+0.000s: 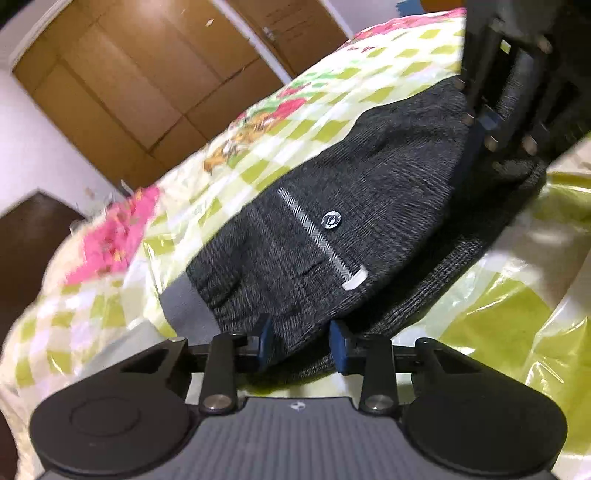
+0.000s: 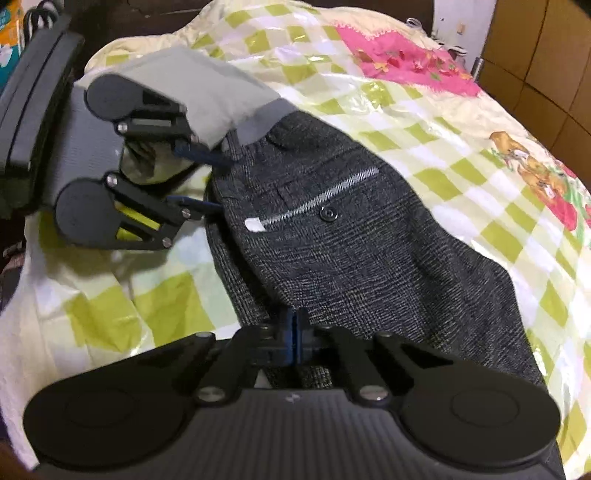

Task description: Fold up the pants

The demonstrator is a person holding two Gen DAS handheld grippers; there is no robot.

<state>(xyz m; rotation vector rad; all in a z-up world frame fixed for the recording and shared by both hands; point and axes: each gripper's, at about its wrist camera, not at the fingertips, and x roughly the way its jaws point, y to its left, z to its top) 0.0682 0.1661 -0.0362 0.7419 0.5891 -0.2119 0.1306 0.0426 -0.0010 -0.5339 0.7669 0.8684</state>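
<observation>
Right wrist view: right gripper [image 2: 295, 334] jaws hide pants [image 2: 351, 236] edge.

checkered plastic sheet [image 2: 461, 122], wooden cabinet doors [image 1: 147, 85], possibly tissue pack [image 2: 9, 33].

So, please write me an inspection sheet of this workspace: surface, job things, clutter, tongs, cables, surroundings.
Surface: bed cover with green and white checks and pink patches, glossy and wrinkled.
Job's things: dark grey pants lying on the cover, back pocket with button facing up, light lining showing at the waist.
Clutter: nothing seen on the cover beside the pants.
Tongs: left tongs open, waist edge between the fingers, pads not pressing; right tongs shut, at the edge of the pants; whether cloth is pinched cannot be told.
Cables: dark cords at the far upper left of the right view, unclear.
Surroundings: brown wooden cupboard doors, white wall.
</observation>
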